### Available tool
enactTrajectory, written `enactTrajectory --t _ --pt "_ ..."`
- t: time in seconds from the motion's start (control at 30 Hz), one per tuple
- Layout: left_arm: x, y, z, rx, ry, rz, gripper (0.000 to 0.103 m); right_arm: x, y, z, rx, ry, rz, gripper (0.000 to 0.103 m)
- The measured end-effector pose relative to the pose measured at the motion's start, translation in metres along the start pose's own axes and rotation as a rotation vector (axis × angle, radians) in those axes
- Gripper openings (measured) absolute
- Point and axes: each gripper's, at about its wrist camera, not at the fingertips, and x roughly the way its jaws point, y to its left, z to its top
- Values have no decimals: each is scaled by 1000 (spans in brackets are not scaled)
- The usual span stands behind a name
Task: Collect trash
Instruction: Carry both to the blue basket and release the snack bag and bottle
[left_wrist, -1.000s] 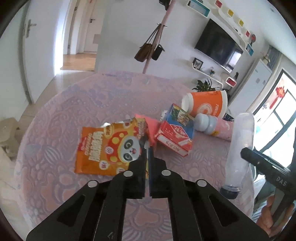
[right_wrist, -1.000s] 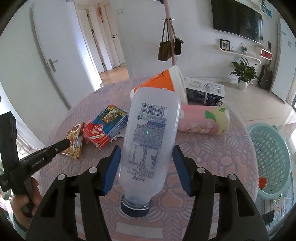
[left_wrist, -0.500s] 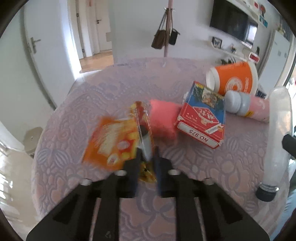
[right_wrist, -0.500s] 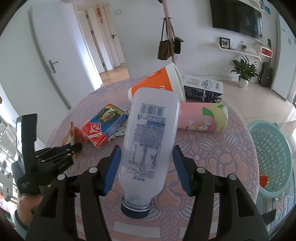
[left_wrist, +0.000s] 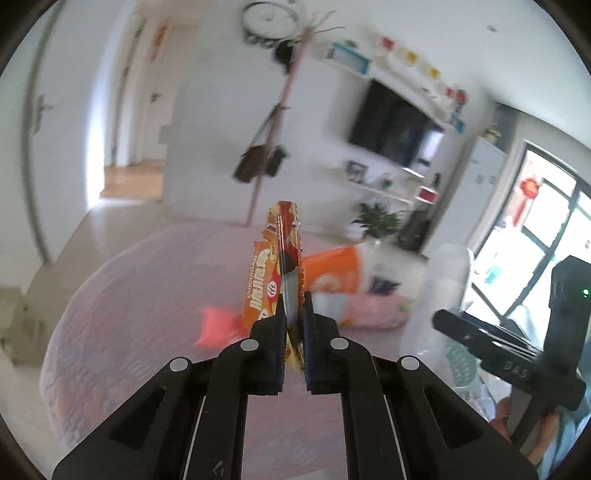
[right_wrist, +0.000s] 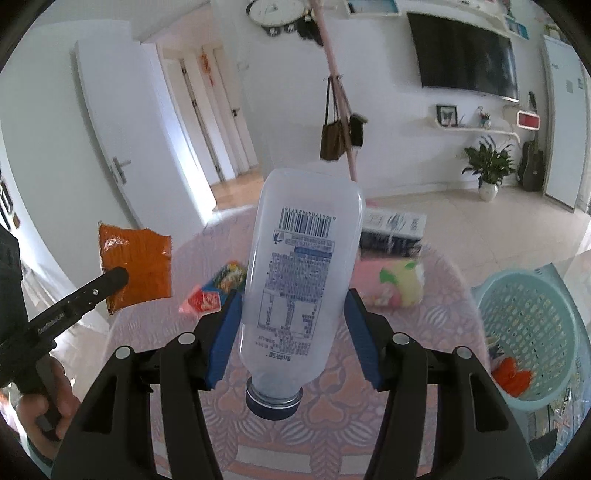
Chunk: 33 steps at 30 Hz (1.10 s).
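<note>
My left gripper (left_wrist: 294, 317) is shut on an orange snack wrapper (left_wrist: 277, 266) and holds it edge-on, lifted above the table. The wrapper also shows in the right wrist view (right_wrist: 136, 264), hanging in the air at the left. My right gripper (right_wrist: 293, 325) is shut on a clear plastic bottle (right_wrist: 299, 273) with a dark blue cap (right_wrist: 273, 398), cap toward the camera, above the table. A turquoise basket (right_wrist: 528, 332) stands on the floor to the right of the table.
On the round patterned table (right_wrist: 436, 295) lie a red card box (right_wrist: 212, 291), a pink wrapper (left_wrist: 218, 326), an orange cup (left_wrist: 332, 271), a pink bottle (right_wrist: 395, 284) and a dark carton (right_wrist: 391, 230). The basket holds some orange trash (right_wrist: 511, 373).
My left gripper has lifted the orange wrapper off the table and turned it upright. My right gripper has raised the bottle slightly. Both views have swung upward.
</note>
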Motion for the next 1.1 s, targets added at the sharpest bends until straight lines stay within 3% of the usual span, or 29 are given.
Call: enactTrajectory --t 0.23,0.5,0.7,0.9,1.1 --pt "39 -82 13 77 3 -203 6 -40 -44 14 37 -91 -103 53" --pt "106 -172 5 155 79 -364 6 -68 -139 8 180 -125 -286 53" --pt "164 -226 -9 184 165 -453 6 -66 -211 -16 272 -83 -469 53" --pt "216 -260 -39 210 273 -502 6 -44 -264 -46 344 -6 -560 54" --pt "263 -276 -67 210 393 -505 8 -15 -293 -66 378 95 -594 54"
